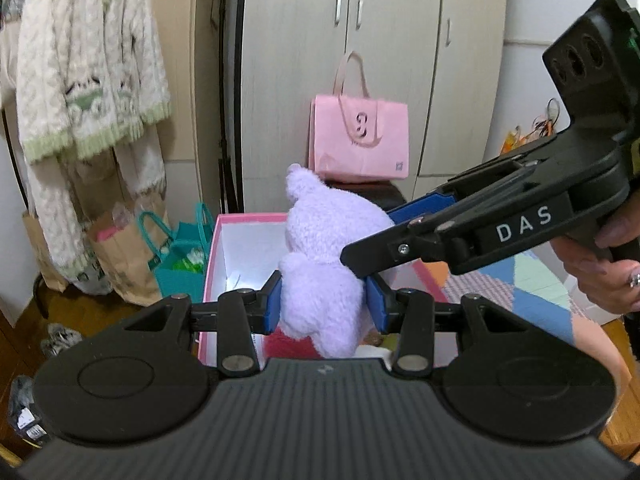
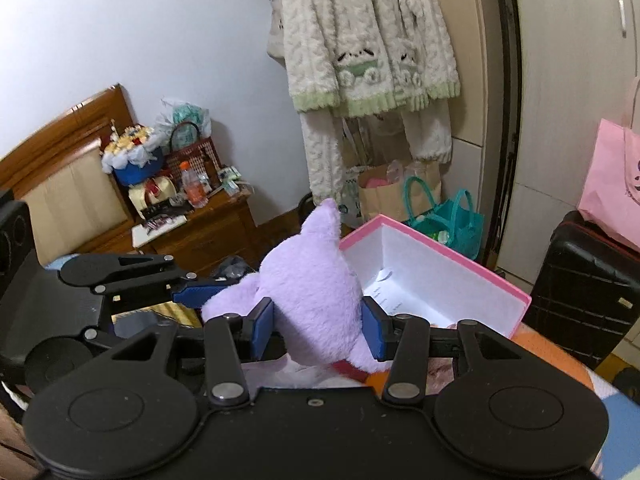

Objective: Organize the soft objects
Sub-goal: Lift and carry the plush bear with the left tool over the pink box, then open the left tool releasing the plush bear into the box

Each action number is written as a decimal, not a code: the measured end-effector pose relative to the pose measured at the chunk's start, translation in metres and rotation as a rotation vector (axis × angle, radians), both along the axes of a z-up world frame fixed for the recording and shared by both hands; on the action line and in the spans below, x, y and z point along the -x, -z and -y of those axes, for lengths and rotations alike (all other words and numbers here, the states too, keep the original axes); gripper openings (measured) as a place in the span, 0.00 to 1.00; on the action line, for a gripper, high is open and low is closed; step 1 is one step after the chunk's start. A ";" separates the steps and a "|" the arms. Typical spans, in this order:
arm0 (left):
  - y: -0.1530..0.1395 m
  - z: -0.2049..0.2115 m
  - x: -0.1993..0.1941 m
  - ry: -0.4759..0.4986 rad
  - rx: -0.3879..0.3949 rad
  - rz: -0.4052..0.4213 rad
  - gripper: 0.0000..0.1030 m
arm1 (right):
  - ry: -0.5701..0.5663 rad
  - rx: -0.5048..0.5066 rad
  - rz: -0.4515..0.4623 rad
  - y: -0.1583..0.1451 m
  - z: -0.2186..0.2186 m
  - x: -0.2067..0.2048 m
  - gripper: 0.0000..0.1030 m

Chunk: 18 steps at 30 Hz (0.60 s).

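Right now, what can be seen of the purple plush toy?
The purple plush toy is pale lilac, fluffy, with a pointed ear on top and red showing at its base. It hangs upright in front of the open pink box, pinched by both the left gripper and the right gripper.

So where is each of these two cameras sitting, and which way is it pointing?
Left wrist view: sits on the left gripper, looking along its fingers at the purple plush toy, the pink box and the wardrobe; the right gripper and a hand show.
Right wrist view: sits on the right gripper, facing the toy, box, hanging fleece clothes and bedside cabinet; the left gripper shows.
Shared: toy, box, both grippers.
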State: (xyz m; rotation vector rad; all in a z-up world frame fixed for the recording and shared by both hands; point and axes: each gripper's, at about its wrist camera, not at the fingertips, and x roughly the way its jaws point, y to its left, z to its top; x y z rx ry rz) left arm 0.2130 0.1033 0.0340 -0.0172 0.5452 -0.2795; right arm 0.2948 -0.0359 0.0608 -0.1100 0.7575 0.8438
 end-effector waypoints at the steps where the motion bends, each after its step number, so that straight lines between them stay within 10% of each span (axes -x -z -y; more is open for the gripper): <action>1: 0.004 0.000 -0.007 -0.002 0.001 -0.012 0.40 | 0.002 0.004 -0.011 0.005 -0.001 -0.008 0.51; 18: 0.039 0.010 -0.071 -0.077 -0.067 -0.133 0.41 | 0.062 -0.012 -0.113 0.061 -0.001 -0.080 0.53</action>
